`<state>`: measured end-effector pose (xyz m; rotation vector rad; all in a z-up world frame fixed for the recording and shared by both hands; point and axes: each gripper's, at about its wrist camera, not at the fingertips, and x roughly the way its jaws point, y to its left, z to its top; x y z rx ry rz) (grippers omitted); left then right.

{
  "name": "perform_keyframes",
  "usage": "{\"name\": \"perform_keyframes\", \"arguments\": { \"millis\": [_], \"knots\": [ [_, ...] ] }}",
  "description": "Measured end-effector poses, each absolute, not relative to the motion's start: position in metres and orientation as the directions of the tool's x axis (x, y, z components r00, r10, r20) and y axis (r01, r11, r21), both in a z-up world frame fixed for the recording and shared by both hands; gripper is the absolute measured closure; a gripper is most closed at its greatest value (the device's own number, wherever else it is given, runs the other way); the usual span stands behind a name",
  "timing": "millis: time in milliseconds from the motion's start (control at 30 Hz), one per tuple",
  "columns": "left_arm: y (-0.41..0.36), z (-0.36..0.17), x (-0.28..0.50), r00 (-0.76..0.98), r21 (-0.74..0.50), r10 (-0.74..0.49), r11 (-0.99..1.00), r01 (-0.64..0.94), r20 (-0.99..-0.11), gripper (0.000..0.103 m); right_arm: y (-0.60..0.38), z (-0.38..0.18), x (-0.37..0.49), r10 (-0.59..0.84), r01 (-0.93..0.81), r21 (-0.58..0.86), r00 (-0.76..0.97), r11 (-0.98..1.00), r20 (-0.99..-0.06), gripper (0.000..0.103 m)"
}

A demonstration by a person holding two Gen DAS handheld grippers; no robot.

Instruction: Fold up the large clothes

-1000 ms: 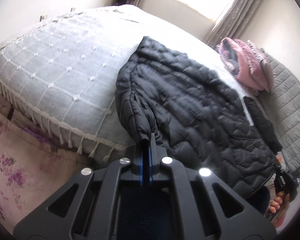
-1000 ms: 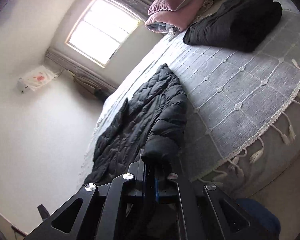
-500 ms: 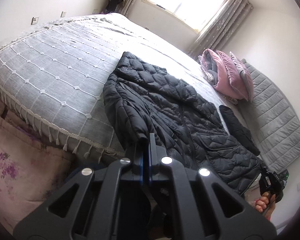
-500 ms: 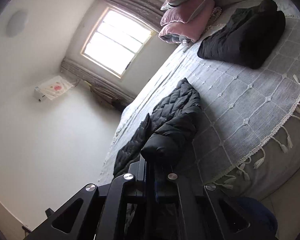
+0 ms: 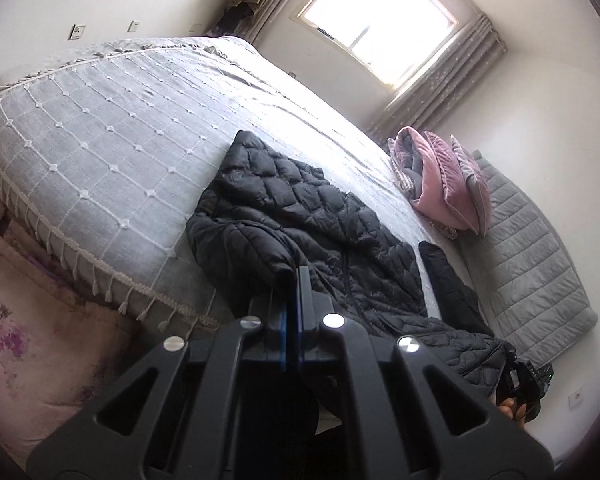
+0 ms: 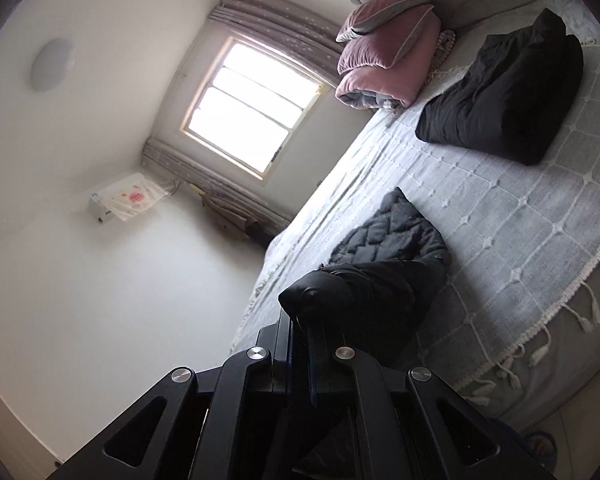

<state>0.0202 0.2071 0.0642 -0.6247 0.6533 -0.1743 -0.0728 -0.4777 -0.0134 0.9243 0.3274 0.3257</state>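
The left tool (image 5: pixel 293 280) is matte black plastic: two wide arms with triangular cut-outs spread back from a pair of slim flat fingers (image 5: pixel 305 284). Blue strips line the fingers' inner faces. Four round silver screw heads sit in a row behind the fingers. The right tool (image 6: pixel 298 322) has the same build, black arms with triangular openings, four bright screw heads and blue-edged fingers (image 6: pixel 286 332). Seen from the left, it carries a small green light beside the person's fingertips (image 5: pixel 510 404)

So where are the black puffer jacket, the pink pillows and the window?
Black puffer jacket (image 5: pixel 300 216): left wrist view, quilted back.
Pink pillows (image 6: pixel 384 56): right wrist view, stack's middle.
Window (image 5: pixel 380 20): left wrist view, bright pane.
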Motion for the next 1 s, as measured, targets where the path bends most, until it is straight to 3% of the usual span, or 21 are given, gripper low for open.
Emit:
{"name": "perform_keyframes", "arguments": {
  "millis": [200,333,433,467,533,633,667,700,733,800,900,1000],
  "knots": [
    [0.213,0.096,0.078,0.805,-0.611,-0.338,0.79,-0.039,-0.488,0.099,-0.473,0.026,-0.019,0.422,-0.184,0.809,0.902,0.558,-0.086,0.098],
    [0.214,0.115,0.153,0.809,-0.615,-0.309,0.784,-0.081,-0.5,0.098,-0.475,0.048,0.068,0.453,-0.194,0.835,0.889,0.515,-0.072,0.098],
    [0.212,0.112,0.225,0.79,-0.607,-0.288,0.784,-0.131,-0.541,0.089,-0.473,0.05,0.145,0.446,-0.136,0.853,0.887,0.504,-0.122,0.096],
    [0.21,0.104,0.262,0.771,-0.593,-0.278,0.79,-0.156,-0.573,0.088,-0.473,0.046,0.166,0.44,-0.111,0.857,0.887,0.503,-0.143,0.093],
    [0.211,0.082,0.315,0.723,-0.593,-0.292,0.78,-0.2,-0.626,0.074,-0.475,0.032,0.223,0.405,-0.006,0.866,0.886,0.499,-0.227,0.083],
    [0.226,0.05,0.357,0.647,-0.601,-0.31,0.745,-0.289,-0.697,0.064,-0.486,0.006,0.269,0.334,0.156,0.842,0.868,0.517,-0.366,0.07],
    [0.23,0.044,0.36,0.64,-0.614,-0.325,0.731,-0.296,-0.696,0.061,-0.493,0.0,0.273,0.314,0.173,0.835,0.872,0.522,-0.377,0.058],
    [0.234,0.04,0.362,0.64,-0.632,-0.345,0.718,-0.291,-0.687,0.051,-0.5,-0.006,0.274,0.29,0.183,0.824,0.877,0.536,-0.383,0.036],
    [0.239,0.033,0.363,0.642,-0.646,-0.362,0.711,-0.279,-0.675,0.04,-0.506,-0.011,0.274,0.251,0.203,0.8,0.881,0.565,-0.4,0.028],
    [0.242,0.025,0.364,0.639,-0.61,-0.327,0.738,-0.288,-0.696,0.032,-0.512,-0.019,0.281,0.181,0.264,0.703,0.853,0.66,-0.489,0.024],
    [0.241,0.003,0.379,0.58,-0.551,-0.301,0.772,-0.318,-0.757,0.032,-0.505,-0.034,0.304,0.165,0.265,0.557,0.78,0.787,-0.604,0.024],
    [0.235,-0.013,0.393,0.551,-0.529,-0.295,0.782,-0.329,-0.781,0.032,-0.484,-0.047,0.322,0.139,0.233,0.443,0.738,0.866,-0.66,0.024]
  ]
}}
